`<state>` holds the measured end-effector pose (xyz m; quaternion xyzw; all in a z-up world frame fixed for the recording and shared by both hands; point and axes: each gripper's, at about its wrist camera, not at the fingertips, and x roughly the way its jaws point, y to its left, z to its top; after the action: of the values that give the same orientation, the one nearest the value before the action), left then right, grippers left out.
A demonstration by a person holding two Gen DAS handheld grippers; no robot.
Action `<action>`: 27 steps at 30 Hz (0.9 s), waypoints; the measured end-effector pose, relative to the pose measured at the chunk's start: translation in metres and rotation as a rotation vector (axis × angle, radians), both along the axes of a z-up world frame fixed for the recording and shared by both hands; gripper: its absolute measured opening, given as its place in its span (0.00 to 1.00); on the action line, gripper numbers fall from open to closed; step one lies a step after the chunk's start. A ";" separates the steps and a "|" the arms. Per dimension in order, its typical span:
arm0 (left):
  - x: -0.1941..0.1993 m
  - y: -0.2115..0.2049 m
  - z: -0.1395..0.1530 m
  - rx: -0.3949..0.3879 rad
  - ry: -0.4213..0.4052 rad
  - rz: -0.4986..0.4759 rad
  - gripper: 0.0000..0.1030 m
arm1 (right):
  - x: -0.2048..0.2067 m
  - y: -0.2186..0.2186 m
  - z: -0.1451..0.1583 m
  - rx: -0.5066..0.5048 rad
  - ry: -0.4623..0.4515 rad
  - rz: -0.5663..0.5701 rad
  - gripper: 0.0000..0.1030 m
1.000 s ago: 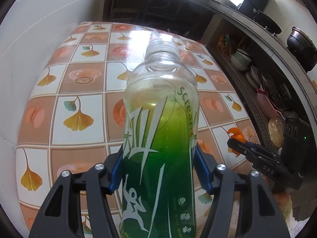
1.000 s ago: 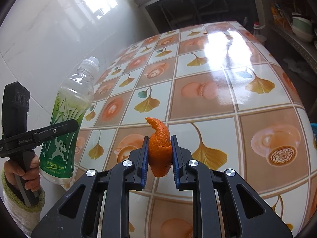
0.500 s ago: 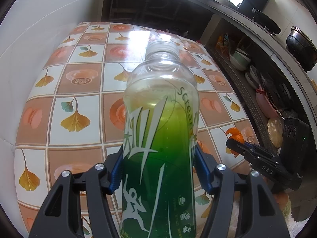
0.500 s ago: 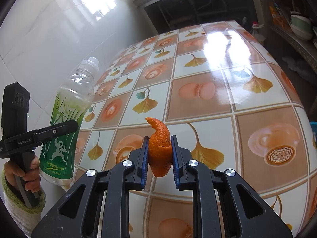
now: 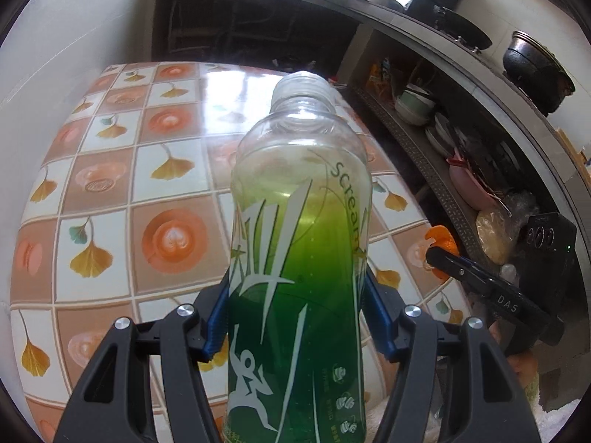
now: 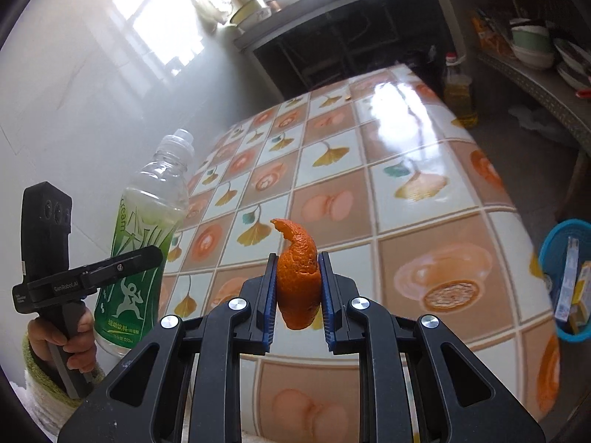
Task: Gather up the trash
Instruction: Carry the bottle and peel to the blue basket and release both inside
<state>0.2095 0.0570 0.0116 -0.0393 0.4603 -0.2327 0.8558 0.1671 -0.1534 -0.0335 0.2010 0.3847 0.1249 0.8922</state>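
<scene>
My left gripper (image 5: 295,317) is shut on an uncapped plastic bottle (image 5: 299,258) with a green label, held upright above the tiled table (image 5: 110,184). The bottle also shows at the left of the right wrist view (image 6: 144,243), with the left gripper (image 6: 122,269) around it. My right gripper (image 6: 297,295) is shut on a piece of orange peel (image 6: 297,277) and holds it above the table (image 6: 406,203). The peel also shows at the right of the left wrist view (image 5: 439,240), in the right gripper (image 5: 443,258).
A blue bin (image 6: 565,280) holding packaging stands on the floor beyond the table's right edge. A yellow oil bottle (image 6: 458,88) stands on the floor past the far edge. Shelves with bowls (image 5: 417,107) run along the right. A white wall (image 5: 55,55) borders the left.
Both grippers have risen and tilted up with their loads, so the table looks farther and lower. The blue bin has come into the right wrist view.
</scene>
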 end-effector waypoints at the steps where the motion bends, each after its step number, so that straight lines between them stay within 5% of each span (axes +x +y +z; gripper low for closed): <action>1: 0.002 -0.013 0.003 -0.001 -0.006 -0.026 0.58 | -0.005 -0.012 0.004 0.005 -0.009 -0.029 0.18; 6: 0.015 -0.093 0.014 -0.012 -0.011 -0.175 0.58 | -0.042 -0.085 0.022 -0.012 -0.067 -0.219 0.18; 12: 0.040 -0.223 -0.001 -0.057 0.123 -0.359 0.58 | -0.096 -0.185 0.011 -0.031 -0.043 -0.494 0.18; 19: 0.076 -0.377 -0.071 0.055 0.376 -0.461 0.58 | -0.129 -0.259 -0.058 0.029 0.112 -0.695 0.18; 27: 0.095 -0.493 -0.171 0.234 0.511 -0.463 0.59 | -0.105 -0.317 -0.147 0.103 0.276 -0.774 0.18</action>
<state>0.3045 -0.4359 -0.1598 0.1073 0.6794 -0.3490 0.6364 0.0622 -0.4706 -0.1810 0.3900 0.3899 -0.2286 0.8022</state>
